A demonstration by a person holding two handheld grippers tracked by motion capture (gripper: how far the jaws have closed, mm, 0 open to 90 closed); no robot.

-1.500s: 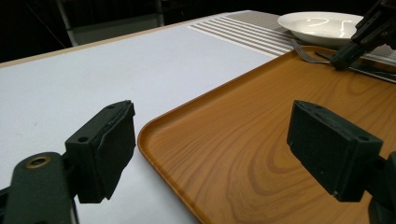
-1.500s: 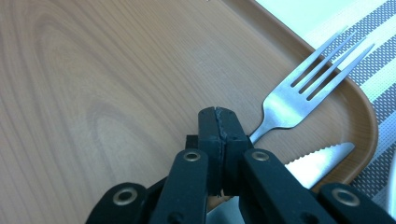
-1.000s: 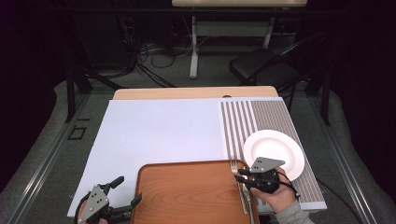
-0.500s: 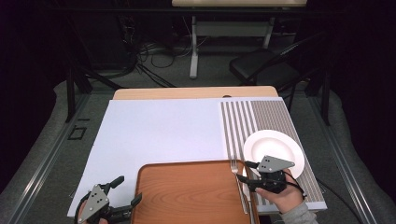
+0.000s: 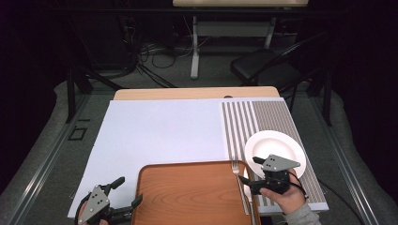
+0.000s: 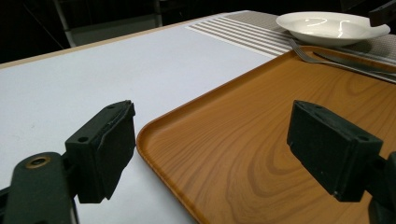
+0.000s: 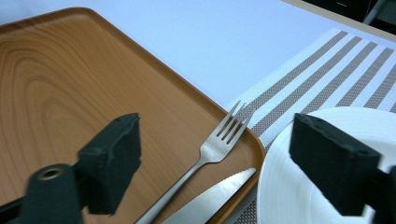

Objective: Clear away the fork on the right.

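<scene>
Pale bench (image 5: pixel 159 136) under a striped mat (image 5: pixel 263 119), dark room with chair (image 5: pixel 267 70) behind. Fork (image 5: pixel 238 180) and knife (image 5: pixel 248 201) on the wooden tray's (image 5: pixel 187 197) right edge, beside white plate (image 5: pixel 281 146). Right gripper (image 5: pixel 248 172) fingers just opened wide, now empty, drawn slightly off the fork. Left gripper (image 5: pixel 127 194) open astride the tray's corner.

You're in a dark lab or recording studio: loose cables (image 5: pixel 155 51) on the floor, folding chair (image 5: pixel 267 70), staged counter (image 5: pixel 159 131).
</scene>
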